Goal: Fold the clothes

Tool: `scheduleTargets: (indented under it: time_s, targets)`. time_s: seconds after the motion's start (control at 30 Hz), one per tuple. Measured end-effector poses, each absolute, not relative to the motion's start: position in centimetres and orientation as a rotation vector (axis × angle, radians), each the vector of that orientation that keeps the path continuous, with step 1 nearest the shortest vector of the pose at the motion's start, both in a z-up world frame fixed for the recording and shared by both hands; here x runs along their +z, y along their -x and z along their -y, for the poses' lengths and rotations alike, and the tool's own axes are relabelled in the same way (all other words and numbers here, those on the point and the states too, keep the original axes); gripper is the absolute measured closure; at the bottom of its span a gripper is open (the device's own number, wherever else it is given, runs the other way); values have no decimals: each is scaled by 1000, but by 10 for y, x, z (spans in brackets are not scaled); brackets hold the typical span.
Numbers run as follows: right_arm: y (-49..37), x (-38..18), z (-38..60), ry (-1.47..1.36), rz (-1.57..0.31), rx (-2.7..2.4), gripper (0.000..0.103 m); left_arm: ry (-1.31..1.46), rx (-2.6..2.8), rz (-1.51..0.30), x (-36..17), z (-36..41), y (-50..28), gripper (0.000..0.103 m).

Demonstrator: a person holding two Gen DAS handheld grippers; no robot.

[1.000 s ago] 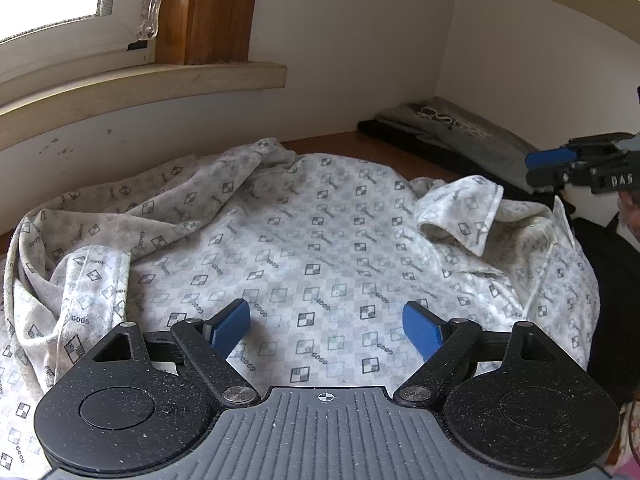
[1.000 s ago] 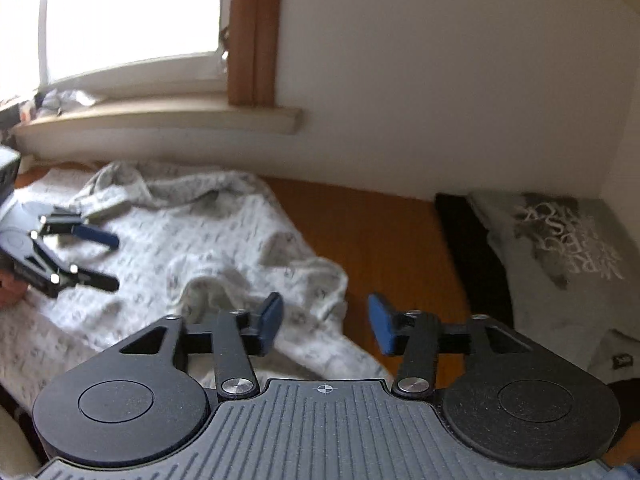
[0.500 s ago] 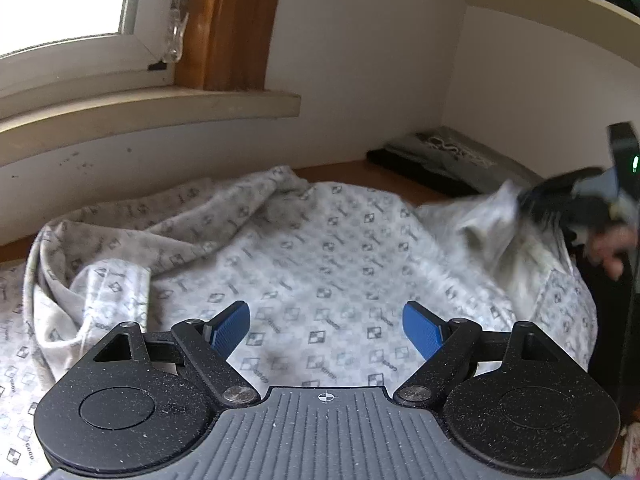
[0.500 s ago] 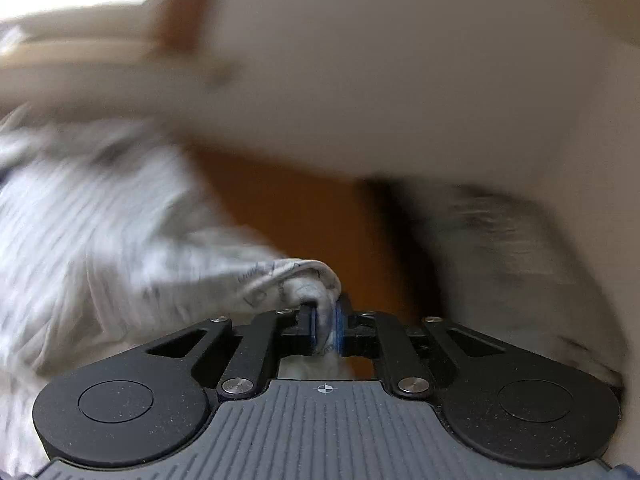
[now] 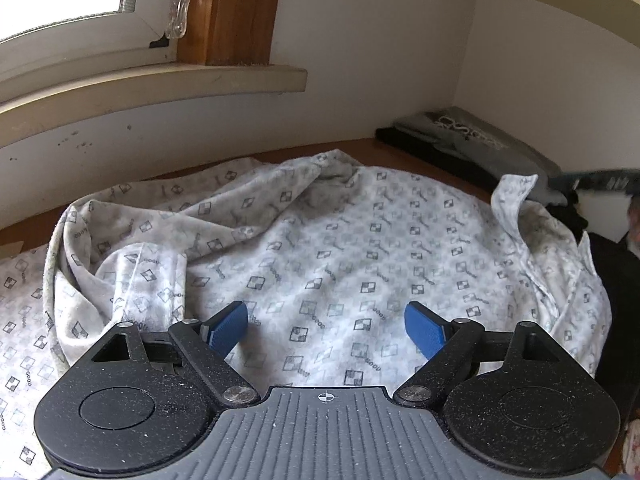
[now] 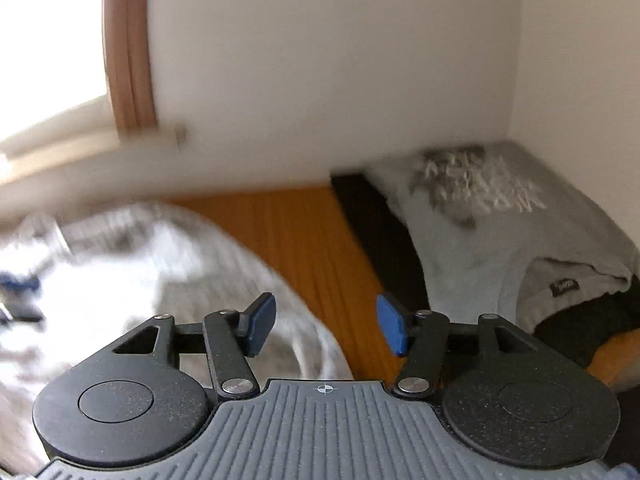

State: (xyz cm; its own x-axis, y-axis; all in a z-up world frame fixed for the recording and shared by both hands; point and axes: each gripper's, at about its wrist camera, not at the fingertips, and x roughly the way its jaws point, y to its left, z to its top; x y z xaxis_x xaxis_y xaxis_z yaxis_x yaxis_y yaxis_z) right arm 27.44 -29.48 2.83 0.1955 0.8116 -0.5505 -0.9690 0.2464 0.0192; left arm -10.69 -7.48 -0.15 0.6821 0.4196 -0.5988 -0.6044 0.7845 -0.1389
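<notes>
A white shirt (image 5: 340, 248) printed with small grey squares lies spread and creased on the wooden table (image 6: 288, 232). My left gripper (image 5: 325, 320) hovers just over its middle; the jaws are opening, with only flat cloth below them. One flap of the shirt (image 5: 514, 196) stands up at the right edge. My right gripper (image 6: 326, 312) is over the shirt's right border and the bare wood. Its jaws are opening and nothing is between them. In the left wrist view it is a dark blur (image 5: 592, 182) beside that flap.
A folded grey printed shirt (image 6: 500, 232) lies on a black garment (image 6: 372, 220) in the back right corner. White walls close off the table behind and to the right. A window sill (image 5: 160, 84) juts out above the back left.
Half a second ago my right gripper was shut on the shirt's right edge; it has since let go, opened and swung to the right. The left gripper has stayed put.
</notes>
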Motion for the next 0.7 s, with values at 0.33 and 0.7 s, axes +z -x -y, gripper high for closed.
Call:
scheduleTargets:
  time_s: [0.33, 0.7]
  targets:
    - [-237, 17, 251, 340, -431, 1347, 55, 305, 599, -610, -2, 93, 104, 11]
    - [-155, -14, 184, 467, -407, 1573, 52, 293, 695, -555, 23, 79, 157, 11]
